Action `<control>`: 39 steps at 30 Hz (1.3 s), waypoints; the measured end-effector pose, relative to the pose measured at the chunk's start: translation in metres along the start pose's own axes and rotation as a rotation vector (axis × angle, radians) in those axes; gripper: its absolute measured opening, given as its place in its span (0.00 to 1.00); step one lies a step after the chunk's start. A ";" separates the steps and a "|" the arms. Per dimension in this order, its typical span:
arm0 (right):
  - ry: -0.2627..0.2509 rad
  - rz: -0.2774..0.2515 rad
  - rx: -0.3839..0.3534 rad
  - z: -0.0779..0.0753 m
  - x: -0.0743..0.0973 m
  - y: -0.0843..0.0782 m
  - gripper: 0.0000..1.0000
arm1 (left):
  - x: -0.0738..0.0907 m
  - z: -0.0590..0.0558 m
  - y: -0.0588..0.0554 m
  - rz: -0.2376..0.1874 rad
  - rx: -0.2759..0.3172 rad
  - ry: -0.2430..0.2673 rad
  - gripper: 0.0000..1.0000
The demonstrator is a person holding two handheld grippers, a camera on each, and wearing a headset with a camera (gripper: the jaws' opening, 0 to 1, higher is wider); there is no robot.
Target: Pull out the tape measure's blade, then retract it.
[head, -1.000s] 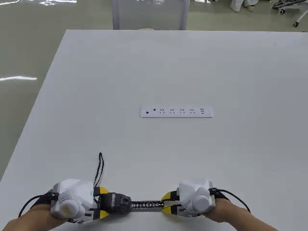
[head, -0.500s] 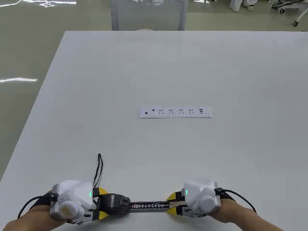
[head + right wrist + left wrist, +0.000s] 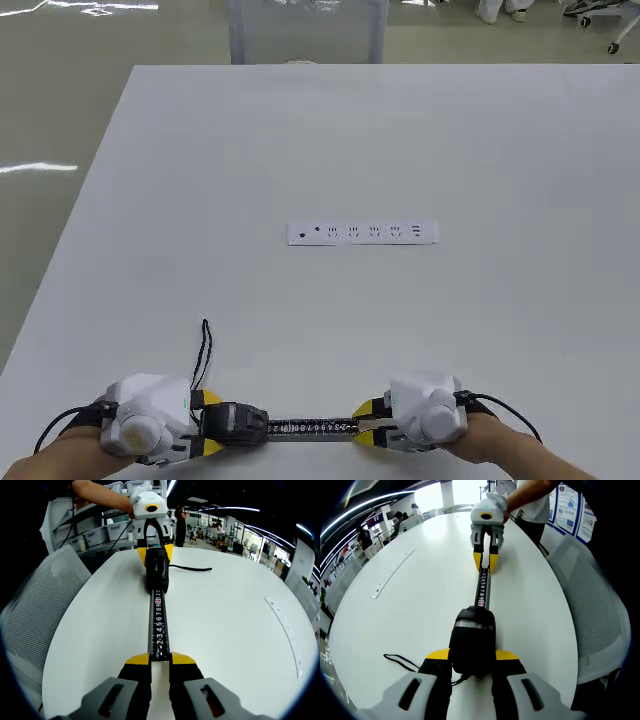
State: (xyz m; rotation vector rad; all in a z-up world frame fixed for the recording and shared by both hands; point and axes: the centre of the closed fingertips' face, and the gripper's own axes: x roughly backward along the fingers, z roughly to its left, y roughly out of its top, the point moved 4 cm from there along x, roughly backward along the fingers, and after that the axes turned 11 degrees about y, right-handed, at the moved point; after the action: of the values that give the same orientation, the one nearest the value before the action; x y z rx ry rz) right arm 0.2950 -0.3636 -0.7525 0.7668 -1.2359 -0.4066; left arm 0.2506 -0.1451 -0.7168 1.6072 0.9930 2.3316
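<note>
Left tongs (image 3: 472,655) pinching tape measure (image 3: 472,632), right tongs (image 3: 160,659) pinching blade (image 3: 159,622), seemingly drawn further.

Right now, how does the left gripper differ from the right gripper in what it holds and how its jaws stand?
The left gripper holds the black tape case; the right gripper holds the end of the blade. The left gripper's jaws stand wide, around the case; the right gripper's jaws stand closer together, on the thin blade. Both are low over the table and face each other along the blade.
</note>
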 end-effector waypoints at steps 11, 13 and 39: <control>-0.001 0.005 -0.010 0.000 0.007 -0.006 0.10 | 0.000 0.000 0.000 0.003 0.001 -0.002 0.26; 0.002 0.006 -0.014 0.001 0.008 -0.008 0.10 | 0.000 0.000 0.000 0.003 0.000 -0.002 0.26; 0.013 0.015 -0.033 0.002 0.024 -0.023 0.10 | 0.000 0.000 0.001 0.010 0.004 -0.008 0.26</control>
State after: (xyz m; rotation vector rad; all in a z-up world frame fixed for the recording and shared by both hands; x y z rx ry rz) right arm 0.3032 -0.3960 -0.7524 0.7305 -1.2192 -0.4090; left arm 0.2507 -0.1459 -0.7168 1.6256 0.9914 2.3297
